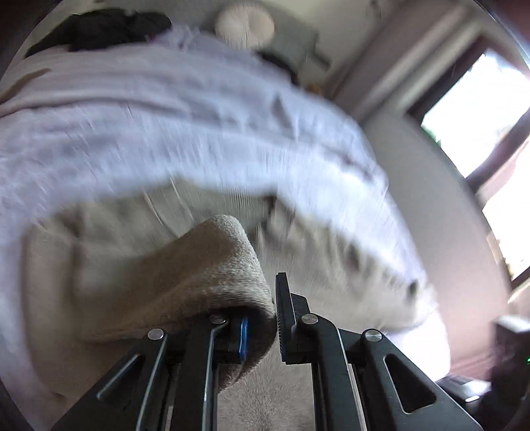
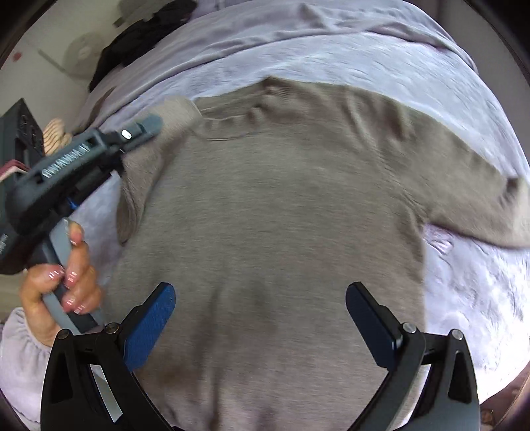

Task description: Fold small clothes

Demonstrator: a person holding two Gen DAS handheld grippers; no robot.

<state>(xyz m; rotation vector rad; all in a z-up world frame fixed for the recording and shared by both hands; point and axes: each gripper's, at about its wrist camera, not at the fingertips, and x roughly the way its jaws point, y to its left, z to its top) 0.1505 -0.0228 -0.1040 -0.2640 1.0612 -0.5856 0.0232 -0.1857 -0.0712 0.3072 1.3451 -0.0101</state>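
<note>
Across lavender bedspread: taupe sweater; window beyond

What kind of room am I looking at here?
Probably a bedroom: a tan sweater lies on a lilac bedspread, with a window and a fan nearby.

Left gripper jaws clamped; right gripper jaws spread wide.
</note>
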